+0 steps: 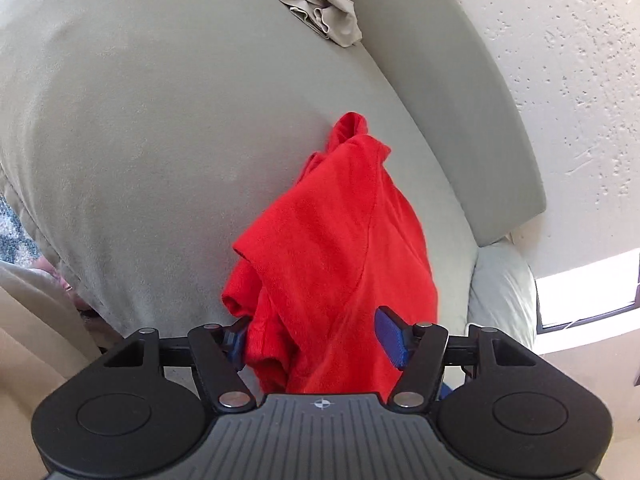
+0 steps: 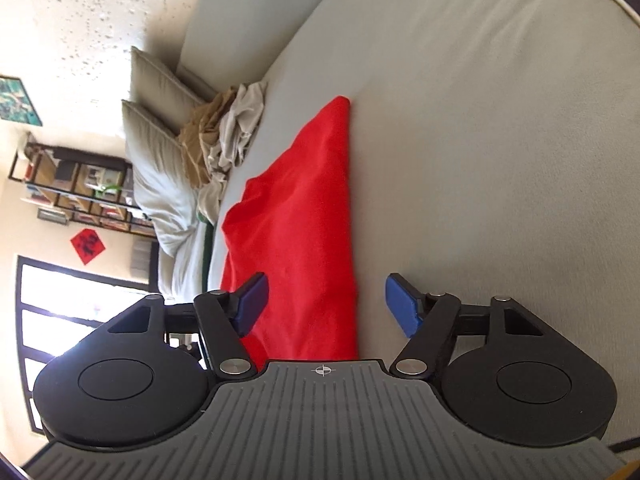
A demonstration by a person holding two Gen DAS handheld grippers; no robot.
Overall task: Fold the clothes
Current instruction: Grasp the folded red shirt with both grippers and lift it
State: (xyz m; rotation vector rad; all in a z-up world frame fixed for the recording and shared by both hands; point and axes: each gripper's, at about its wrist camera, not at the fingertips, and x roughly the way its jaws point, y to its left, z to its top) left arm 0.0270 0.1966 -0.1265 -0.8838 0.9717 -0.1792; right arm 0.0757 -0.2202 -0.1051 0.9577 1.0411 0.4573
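Observation:
A red shirt (image 1: 336, 236) lies bunched in a long heap on the grey bed sheet (image 1: 160, 140). My left gripper (image 1: 313, 338) is open, its blue fingers (image 1: 390, 338) standing on either side of the shirt's near end, with cloth draped between them. In the right wrist view the red shirt (image 2: 304, 220) stretches away as a narrow folded strip. The right gripper (image 2: 327, 304) is also open and straddles that strip's near end; its left pad (image 2: 252, 304) rests over the cloth and its right pad (image 2: 402, 306) is over bare sheet.
A crumpled beige garment (image 1: 320, 4) lies at the far side of the bed. Pillows (image 2: 160, 148) and a pile of beige and white clothes (image 2: 224, 136) sit by the headboard (image 1: 460, 112). A textured wall, a bookshelf (image 2: 80, 192) and a window (image 2: 80, 320) lie beyond.

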